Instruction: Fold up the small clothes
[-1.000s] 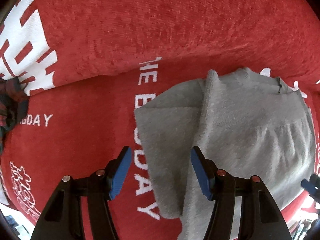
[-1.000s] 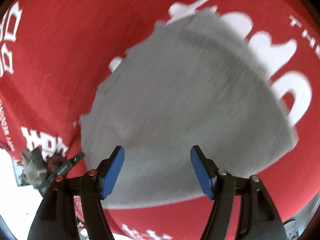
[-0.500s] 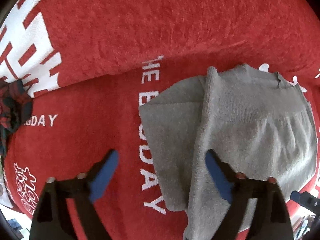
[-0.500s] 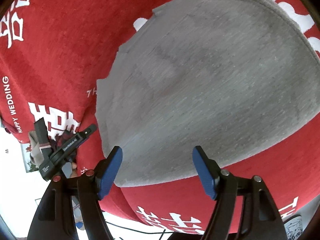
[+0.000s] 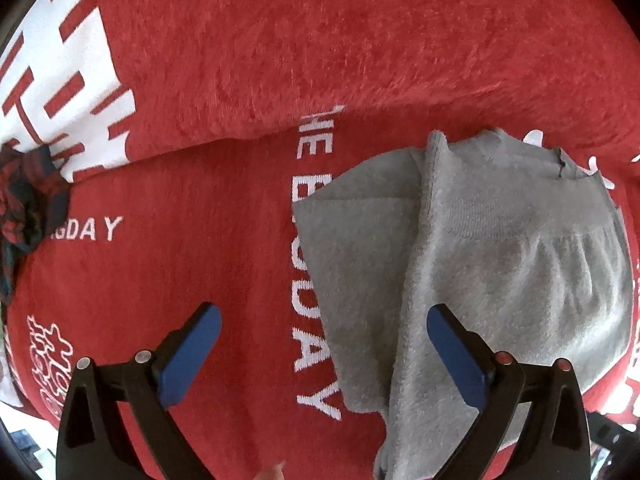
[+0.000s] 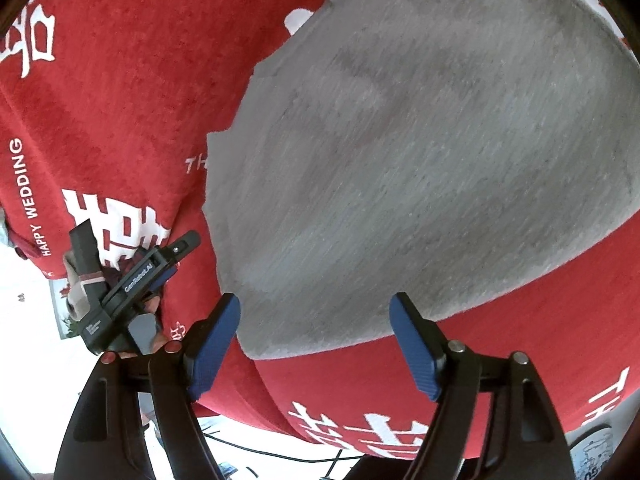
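Note:
A small grey knitted garment (image 5: 500, 264) lies partly folded on a red blanket (image 5: 200, 240) with white lettering, one flap turned over along its left side. My left gripper (image 5: 324, 316) hangs straight above its left edge, jaws still opening and very wide, with nothing pinched. In the right wrist view the grey garment (image 6: 420, 152) fills the upper right. My right gripper (image 6: 316, 308) hovers over its near edge, jaws opening, pads clear of the cloth. The left gripper's body (image 6: 128, 280) shows at the lower left of that view.
A dark red plaid cloth (image 5: 28, 208) lies bunched at the blanket's left edge. The blanket's front edge drops off to a white floor with a cable (image 6: 280, 452). A printed cup or tin (image 6: 596, 452) shows at the lower right.
The left jaws have spread from around the folded flap to very wide, letting it go. The right gripper has drawn back toward the garment's near edge, jaws a little wider.

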{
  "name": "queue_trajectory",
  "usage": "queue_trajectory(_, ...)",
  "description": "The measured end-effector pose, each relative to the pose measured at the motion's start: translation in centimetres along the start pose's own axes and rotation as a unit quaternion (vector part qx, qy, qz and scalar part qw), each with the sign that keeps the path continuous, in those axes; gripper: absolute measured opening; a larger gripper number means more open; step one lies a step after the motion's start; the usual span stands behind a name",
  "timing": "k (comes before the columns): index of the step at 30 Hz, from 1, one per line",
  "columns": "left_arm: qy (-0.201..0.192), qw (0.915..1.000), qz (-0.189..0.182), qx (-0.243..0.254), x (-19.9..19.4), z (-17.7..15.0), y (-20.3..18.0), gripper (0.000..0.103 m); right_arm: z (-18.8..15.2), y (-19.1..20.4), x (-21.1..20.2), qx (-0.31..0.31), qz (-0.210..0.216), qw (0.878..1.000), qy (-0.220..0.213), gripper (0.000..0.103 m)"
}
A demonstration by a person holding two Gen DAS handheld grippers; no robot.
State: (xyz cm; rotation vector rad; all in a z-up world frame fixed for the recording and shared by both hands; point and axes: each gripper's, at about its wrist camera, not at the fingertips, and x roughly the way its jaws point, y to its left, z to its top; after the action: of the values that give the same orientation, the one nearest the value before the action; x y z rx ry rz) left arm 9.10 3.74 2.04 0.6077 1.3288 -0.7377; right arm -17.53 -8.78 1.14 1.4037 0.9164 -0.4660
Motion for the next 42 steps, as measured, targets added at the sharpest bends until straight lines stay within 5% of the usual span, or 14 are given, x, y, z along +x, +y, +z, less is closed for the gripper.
queue_trajectory(3,0.009,0.9999,-0.005,-0.006,0.6,-0.2,0.7,0.103,-0.7,0.2,0.5,0.000,0.011,1.000,0.005,0.080)
queue_trajectory(7,0.045,0.9936,-0.084,-0.060,1.5,-1.2,3.2,0.103,-1.9,0.1,1.2,0.000,0.036,0.999,0.011,0.080)
queue_trajectory(12,0.045,0.9791,-0.157,-0.121,1.6,-2.6,6.2,0.103,-3.8,-1.0,3.0,0.015,0.065,0.997,0.027,0.080)
queue_trajectory(25,0.073,0.9531,-0.260,-0.137,4.7,-2.2,5.5,0.103,-2.5,-1.2,7.3,0.112,0.158,0.981,-0.020,0.079)
queue_trajectory(26,0.074,0.9516,-0.263,-0.141,5.0,-2.3,5.3,0.103,-2.3,-1.2,7.8,0.126,0.166,0.978,-0.011,0.065)
queue_trajectory(27,0.075,0.9494,-0.268,-0.146,5.2,-2.3,5.4,0.103,-2.1,-1.3,8.3,0.140,0.172,0.975,0.004,0.031)
queue_trajectory(28,0.081,0.9436,-0.281,-0.155,5.4,-2.4,5.8,0.103,-1.9,-1.5,8.8,0.148,0.174,0.973,0.017,0.015)
queue_trajectory(29,0.085,0.9386,-0.293,-0.161,5.7,-2.4,5.7,0.103,-1.8,-1.6,8.8,0.152,0.182,0.971,0.022,0.009)
queue_trajectory(33,0.117,0.8948,-0.393,-0.177,6.7,-2.4,5.6,0.103,-1.3,0.0,6.4,0.105,0.226,0.968,0.009,0.008)
queue_trajectory(39,0.128,0.8591,-0.464,-0.174,7.0,-1.1,2.3,0.103,-0.1,2.7,3.6,0.048,0.248,0.968,0.005,0.008)
queue_trajectory(42,0.122,0.8773,-0.439,-0.152,6.6,-0.4,0.0,0.103,0.0,3.0,3.8,0.032,0.234,0.972,0.015,0.008)
